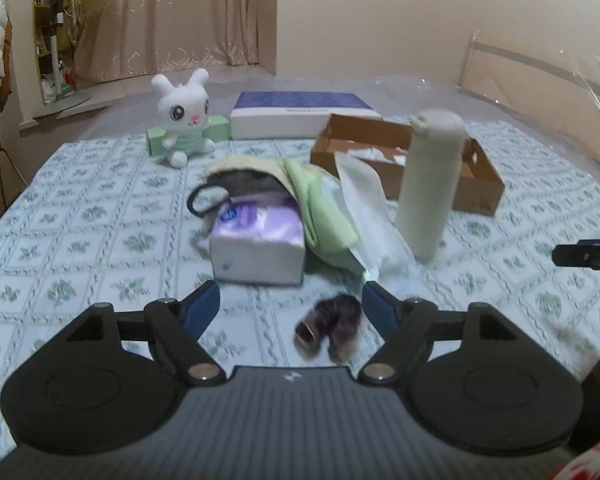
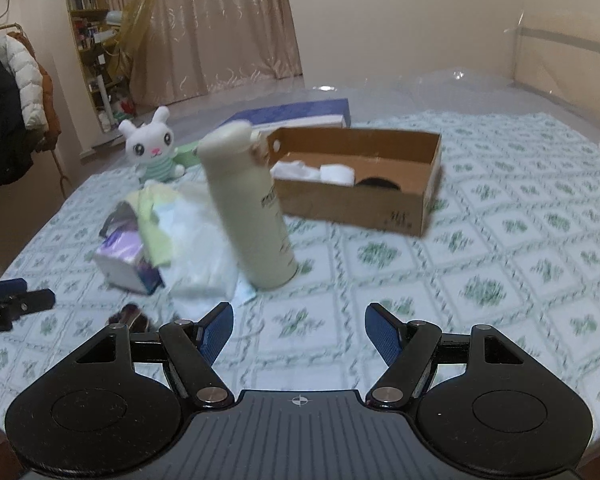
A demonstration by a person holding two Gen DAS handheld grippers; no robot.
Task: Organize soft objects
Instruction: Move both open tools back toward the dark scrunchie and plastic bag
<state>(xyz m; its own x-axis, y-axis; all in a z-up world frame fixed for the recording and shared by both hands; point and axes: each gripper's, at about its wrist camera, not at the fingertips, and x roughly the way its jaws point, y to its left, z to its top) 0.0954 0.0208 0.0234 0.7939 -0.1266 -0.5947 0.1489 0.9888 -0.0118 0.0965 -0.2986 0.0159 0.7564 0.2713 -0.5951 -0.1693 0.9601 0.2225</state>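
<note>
**A:** Where do you stand?

**B:** My left gripper (image 1: 291,304) hangs low over the near edge of the bed (image 1: 80,216), jaws wide and holding nothing. A small dark roll (image 1: 330,326), socks I think though it's blurred, lies on the sheet between the fingers, nearer the right one; the pads aren't pressing it.

**A:** And the other?

**B:** The right gripper (image 2: 299,328) is spread just as wide over bare sheet, empty. I'm keeping it off to the side so it doesn't crowd the left one.

**A:** Where does the roll go?

**B:** Most likely the box (image 2: 428,184) toward the far right of the bed. It's open-topped and already has white rolled bundles and something dark inside, so it reads as the collecting place.

**A:** What's in the way?

**B:** The bottle (image 1: 430,188) stands upright between me and the box, just beside the pile (image 1: 300,208) of tissue pack, green cloth and plastic bag mid-bed. It's tall and narrow; I'd carry around it. The bunny (image 1: 182,116) sits near the far left edge, well apart.
</note>
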